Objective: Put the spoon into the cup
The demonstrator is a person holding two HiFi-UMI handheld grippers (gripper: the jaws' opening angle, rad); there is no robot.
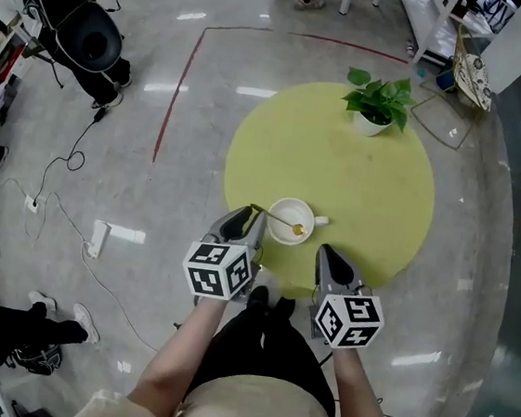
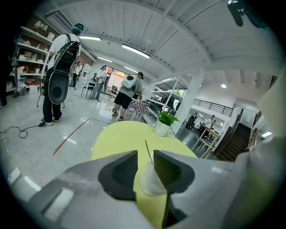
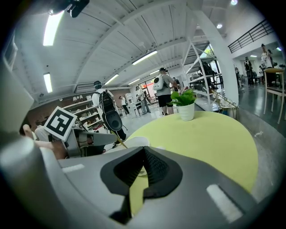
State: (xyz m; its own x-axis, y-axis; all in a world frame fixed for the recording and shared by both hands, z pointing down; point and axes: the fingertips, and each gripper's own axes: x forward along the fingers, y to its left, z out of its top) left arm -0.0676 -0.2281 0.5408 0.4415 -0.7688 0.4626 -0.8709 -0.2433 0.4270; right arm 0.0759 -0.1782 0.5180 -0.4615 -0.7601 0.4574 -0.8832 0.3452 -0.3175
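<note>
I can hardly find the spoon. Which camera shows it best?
The head view: the spoon shows whole, bowl in the cup, handle toward the left gripper. The left gripper view shows only a thin sliver of handle; the right gripper view, a short slanted bit.

A round yellow table [image 1: 339, 174] is standing on the grey floor [image 1: 150, 190], carrying a white cup [image 1: 283, 217]; a potted plant [image 1: 377, 102] is sitting well beyond the cup.

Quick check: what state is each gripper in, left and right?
Left gripper: open, spoon handle between its jaws, not clamped.
Right gripper: shut, empty.
</note>
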